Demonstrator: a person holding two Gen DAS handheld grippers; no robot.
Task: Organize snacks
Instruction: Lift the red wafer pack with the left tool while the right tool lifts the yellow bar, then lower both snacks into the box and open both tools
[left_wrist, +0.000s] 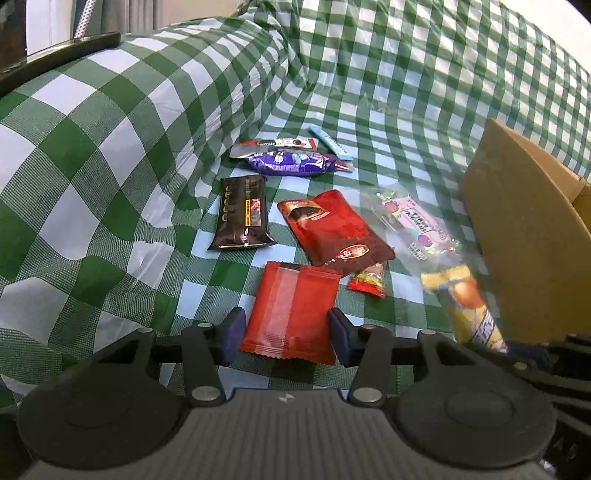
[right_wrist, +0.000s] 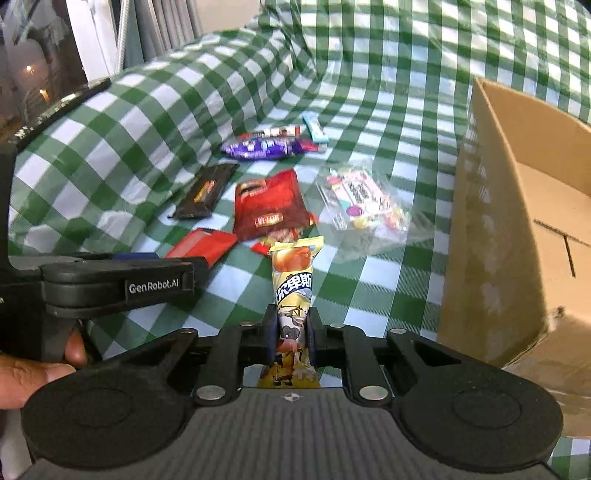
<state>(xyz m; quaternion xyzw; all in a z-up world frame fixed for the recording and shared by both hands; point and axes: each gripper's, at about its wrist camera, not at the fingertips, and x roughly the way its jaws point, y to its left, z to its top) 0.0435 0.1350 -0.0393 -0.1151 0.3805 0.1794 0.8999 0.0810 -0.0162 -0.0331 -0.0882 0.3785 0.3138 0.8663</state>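
Several snack packets lie on a green checked cloth (left_wrist: 110, 147). My left gripper (left_wrist: 286, 332) is open, its jaws on either side of a flat red packet (left_wrist: 291, 310), not closed on it. My right gripper (right_wrist: 291, 334) is shut on a yellow snack packet (right_wrist: 293, 280) and holds it above the cloth; that packet also shows blurred in the left wrist view (left_wrist: 465, 299). Beyond lie a dark red pouch (left_wrist: 332, 229), a black bar (left_wrist: 243, 212), a purple packet (left_wrist: 288, 162), a clear candy bag (left_wrist: 413, 221) and a blue stick (left_wrist: 328, 142).
An open cardboard box (right_wrist: 517, 229) stands at the right, its near wall also in the left wrist view (left_wrist: 524, 229). The cloth rises in folds at the left and back. A dark curved edge (left_wrist: 55, 55) shows at the far left.
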